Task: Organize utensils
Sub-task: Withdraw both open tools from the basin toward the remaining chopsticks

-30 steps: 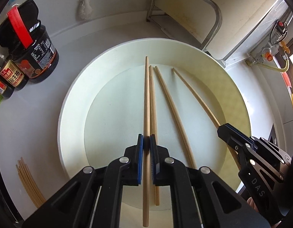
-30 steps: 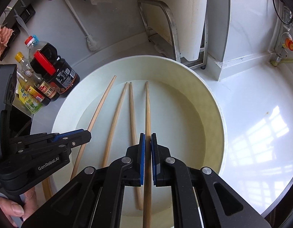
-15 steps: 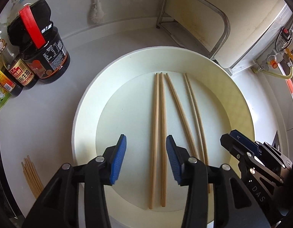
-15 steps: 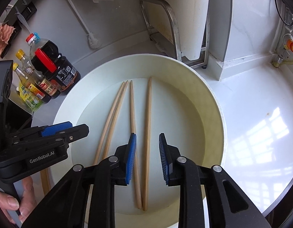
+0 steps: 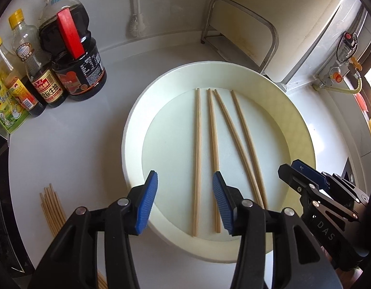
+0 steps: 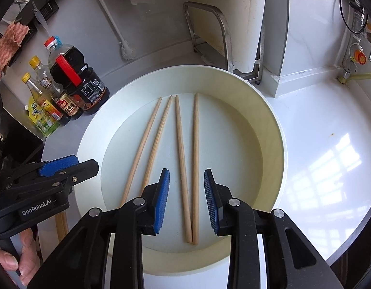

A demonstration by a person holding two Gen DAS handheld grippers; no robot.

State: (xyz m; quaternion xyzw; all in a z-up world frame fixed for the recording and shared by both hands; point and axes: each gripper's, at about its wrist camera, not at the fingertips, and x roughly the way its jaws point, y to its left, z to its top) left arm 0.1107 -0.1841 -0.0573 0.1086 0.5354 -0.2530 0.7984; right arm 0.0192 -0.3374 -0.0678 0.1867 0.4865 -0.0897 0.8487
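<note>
I see four plain wooden chopsticks lying flat, released, in the pale round tray, tips toward the surface's back edge, two nearly parallel and two converging, with a spare bundle near its front-left edge.

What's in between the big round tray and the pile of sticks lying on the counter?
Nothing: in the left wrist view, only bare white counter separates the tray from the bundle of sticks.
</note>
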